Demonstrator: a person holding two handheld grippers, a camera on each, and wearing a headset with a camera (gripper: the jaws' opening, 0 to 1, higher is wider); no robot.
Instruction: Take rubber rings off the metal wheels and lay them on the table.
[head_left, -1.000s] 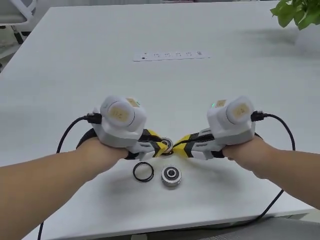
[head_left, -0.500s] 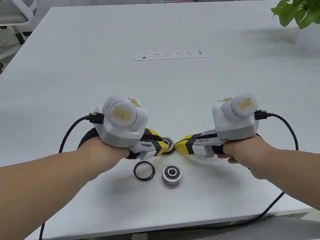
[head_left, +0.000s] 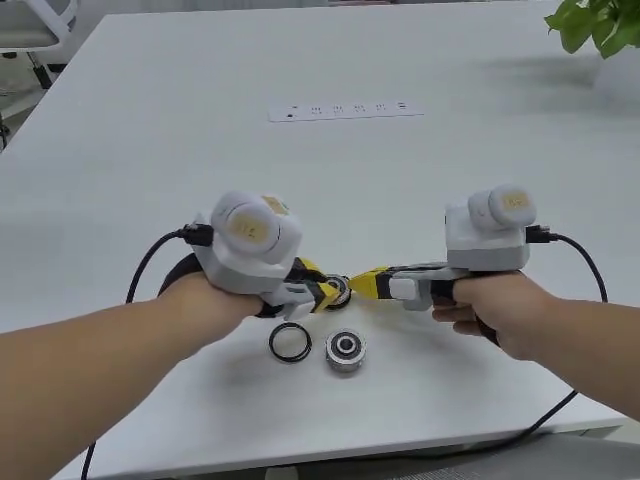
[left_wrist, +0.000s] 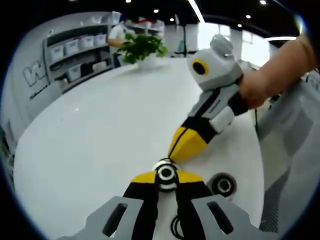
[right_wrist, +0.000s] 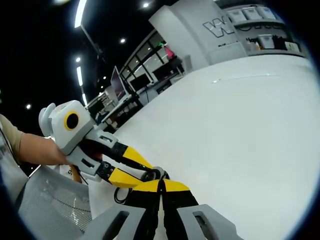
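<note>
One ring down, and the job looks to be at about its midpoint. A loose rubber ring (head_left: 289, 342) lies flat on the white surface (head_left: 200, 150) near the front edge. Just beside it to the right rests a metal wheel (head_left: 345, 350), lying on its side with its rim showing bare silver in the head view. That pair reads as finished.

Just behind them is the work in hand. The left tongs (left_wrist: 165, 181) are clamped on a second wheel (left_wrist: 166, 171), one yellow tip on each side of it, and they hold it out toward the other hand. The right tongs (right_wrist: 160, 189) come in from the opposite side with their tips drawn together, touching that wheel's edge. Whether a bit of rubber is nipped between them is too small to tell. Whether the second wheel wears its ring is also hard to make out, though where the right tongs sit suggests a peel is under way. On this reading, what's left is to get that ring free and lay it down by the first.

The tally: two metal wheels, one on the surface and one in the tongs; one rubber ring plainly off; two sets of tongs, one per hand. Farther back on the surface, well apart from the action, lies a single flat power strip (head_left: 345, 108). The leaves of one plant (head_left: 590, 25) show at the far right corner.
</note>
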